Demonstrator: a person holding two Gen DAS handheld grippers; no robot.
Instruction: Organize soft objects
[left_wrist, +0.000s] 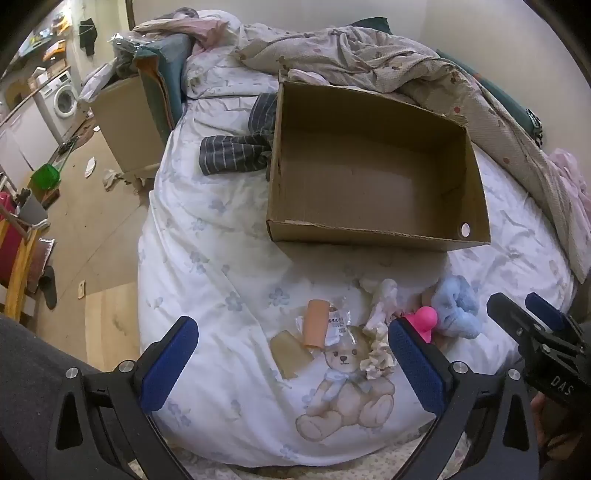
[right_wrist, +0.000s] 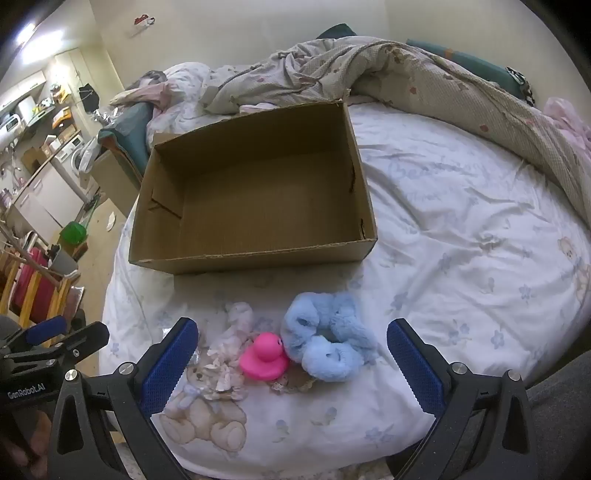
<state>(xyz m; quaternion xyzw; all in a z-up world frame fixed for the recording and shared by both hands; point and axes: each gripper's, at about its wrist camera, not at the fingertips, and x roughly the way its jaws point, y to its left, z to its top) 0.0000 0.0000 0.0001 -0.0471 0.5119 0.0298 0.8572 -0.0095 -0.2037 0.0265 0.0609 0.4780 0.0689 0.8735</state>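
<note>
Left claw (left_wrist: 291, 363): hanging released and wide over the near edge of the bed, blue pads apart, gripping nothing.
Right claw (right_wrist: 291, 363): likewise standing fully spread, tilting down at the bed, nothing between its pads.
Bed (right_wrist: 461, 229): carrying everything, its white floral sheet showing a printed teddy bear near the front.
Cream scrunchie (left_wrist: 376, 354): lying on the sheet just inside the left claw's right pad, partly over the printed bear.
Tan pad (left_wrist: 290, 352): resting flat, just beside a clear packet (left_wrist: 338, 325) with an orange piece inside.
Pink duck (right_wrist: 264, 356): sitting between the right claw's pads, touching the blue plush beside it.
Blue plush scrunchies (right_wrist: 327, 332): lying bunched together, right of the duck.
Pale frilly cloth (right_wrist: 238, 317): lying crumpled just left of the duck.
Cardboard box (right_wrist: 255, 258): sitting open beyond the soft things, its inside showing bare cardboard.
Striped dark garment (left_wrist: 236, 151): lying against the box's far left side.
Rumpled blanket (right_wrist: 424, 74): heaping along the far edge of the bed behind the box.
</note>
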